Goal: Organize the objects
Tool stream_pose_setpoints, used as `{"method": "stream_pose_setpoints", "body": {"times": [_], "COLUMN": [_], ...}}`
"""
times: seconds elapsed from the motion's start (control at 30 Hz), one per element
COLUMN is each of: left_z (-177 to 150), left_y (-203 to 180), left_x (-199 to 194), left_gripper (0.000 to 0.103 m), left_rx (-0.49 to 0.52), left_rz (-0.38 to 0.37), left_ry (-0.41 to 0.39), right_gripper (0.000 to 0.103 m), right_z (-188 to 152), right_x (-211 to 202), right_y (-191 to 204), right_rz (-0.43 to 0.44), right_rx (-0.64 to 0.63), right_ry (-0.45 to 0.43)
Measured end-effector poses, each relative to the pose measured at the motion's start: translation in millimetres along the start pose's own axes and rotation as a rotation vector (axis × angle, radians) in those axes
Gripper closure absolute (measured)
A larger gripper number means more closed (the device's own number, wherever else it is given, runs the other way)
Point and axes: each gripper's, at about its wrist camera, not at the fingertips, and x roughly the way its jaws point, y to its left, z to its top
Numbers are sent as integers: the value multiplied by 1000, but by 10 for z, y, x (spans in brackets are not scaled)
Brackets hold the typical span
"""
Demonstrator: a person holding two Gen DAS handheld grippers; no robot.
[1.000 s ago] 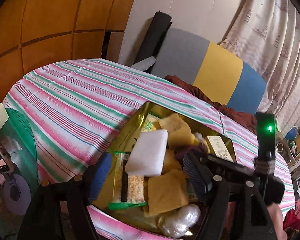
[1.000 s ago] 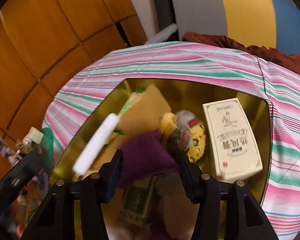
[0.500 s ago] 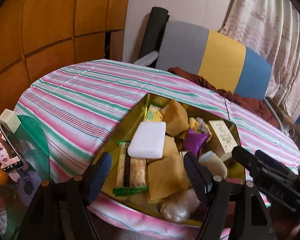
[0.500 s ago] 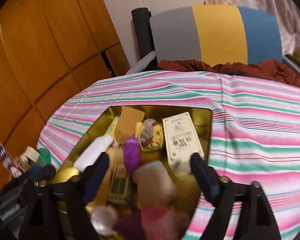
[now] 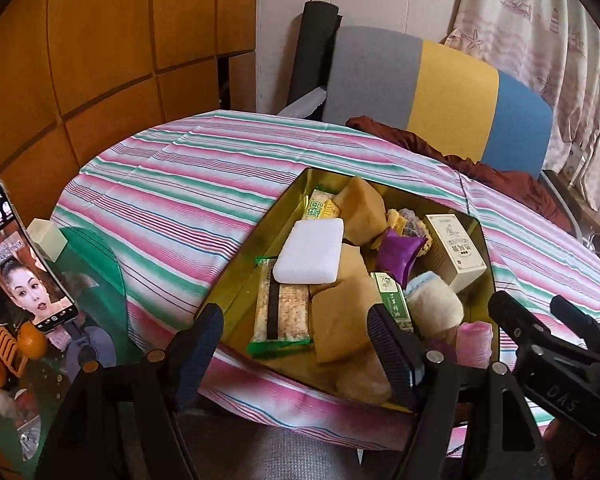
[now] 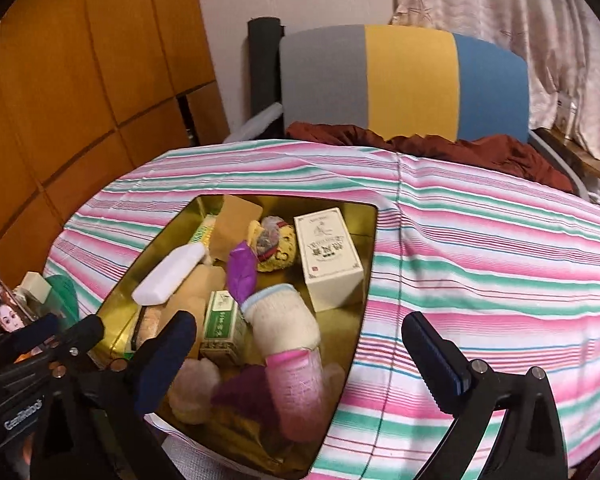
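Sponge [image 5: 310,251] atop snack bar [image 5: 281,312], apparently touching; both in tray [image 5: 236,284].

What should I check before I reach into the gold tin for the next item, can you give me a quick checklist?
1. Left tongs open and empty: ok.
2. Right tongs open and empty: ok.
3. Gold tin sitting flat on the striped tablecloth: ok.
4. An item on top and free to grab: ok, the white sponge lies on top of the pile.
5. Cream box upright against the tin wall: ok.
6. Both tongs clear of each other: cannot tell, the right one sits close beside the left in the left wrist view.
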Motion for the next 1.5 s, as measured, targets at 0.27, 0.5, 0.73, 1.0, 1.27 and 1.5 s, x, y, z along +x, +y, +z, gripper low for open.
{"method": "stream_pose_setpoints", "body": {"times": [0.27, 0.5, 0.73, 1.0, 1.27, 1.5], "left_z": [5, 22, 25, 34, 25, 9], "left_y": [-5, 26, 50, 56, 68, 84], "left_x": [-43, -71, -58, -76, -39, 17], "left_gripper": [27, 28, 28, 28, 28, 28], "left_rx": [14, 10, -2, 7, 18, 10], "left_rz": [16, 43, 12, 49, 89, 70], "left_ry": [18, 33, 68, 49, 48, 78], "right_gripper": [0, 0, 0, 0, 0, 0], "right_z": [16, -9, -9, -27, -24, -36], "right_x": [-90, -75, -84, -26, -41, -39], "right_y": [52, 129, 179, 171, 183, 176], "right_rz": [-124, -120, -110, -134, -148, -153], "right_rx": [2, -19, -12, -8, -15, -15], "right_ry": [4, 40, 55, 69, 58, 57]}}
